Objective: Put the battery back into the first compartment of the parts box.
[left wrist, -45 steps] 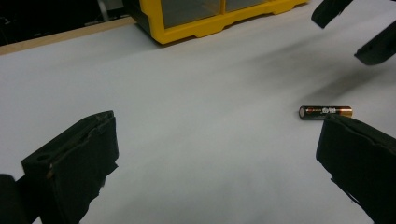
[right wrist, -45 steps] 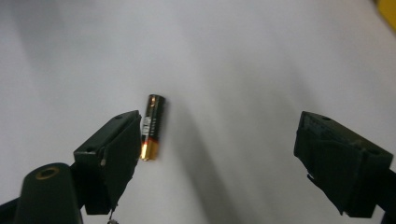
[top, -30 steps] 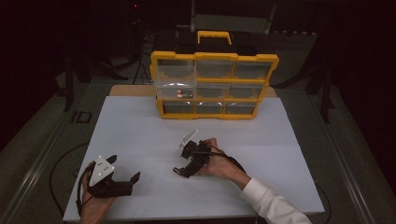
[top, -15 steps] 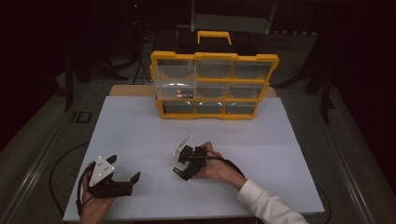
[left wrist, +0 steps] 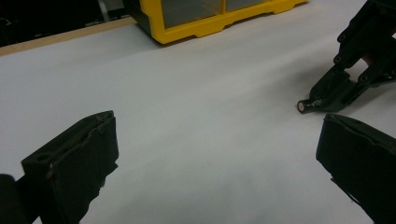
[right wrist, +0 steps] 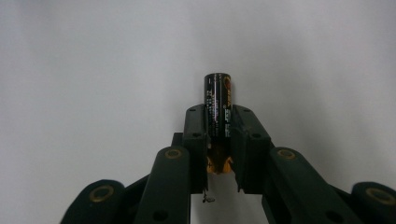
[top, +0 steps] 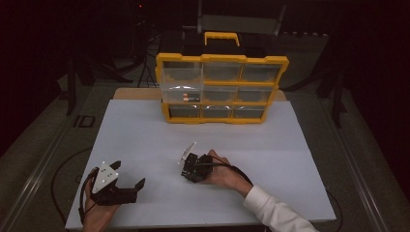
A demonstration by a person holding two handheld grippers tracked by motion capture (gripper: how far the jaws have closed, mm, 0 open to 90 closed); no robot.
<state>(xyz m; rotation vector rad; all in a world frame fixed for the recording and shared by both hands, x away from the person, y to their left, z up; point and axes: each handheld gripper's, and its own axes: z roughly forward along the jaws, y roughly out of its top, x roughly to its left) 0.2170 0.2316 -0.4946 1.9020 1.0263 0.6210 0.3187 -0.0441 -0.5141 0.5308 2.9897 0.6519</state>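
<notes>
The right tool (right wrist: 218, 140) is clamped on a small black cylindrical battery (right wrist: 218, 100), jaws just closed onto it. The battery's long axis runs along the jaws, its end protruding toward the top of the right gripper view, low over the white surface (top: 145, 140). The left tool (top: 126, 189), lower left of the high view, stands released and farther off. The battery's label is unreadable. The contents of the yellow drawer organiser (top: 221, 89) are hard to make out.

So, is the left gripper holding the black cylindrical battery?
No, the left gripper is open over bare table; the right gripper clamps the black cylindrical battery.
</notes>
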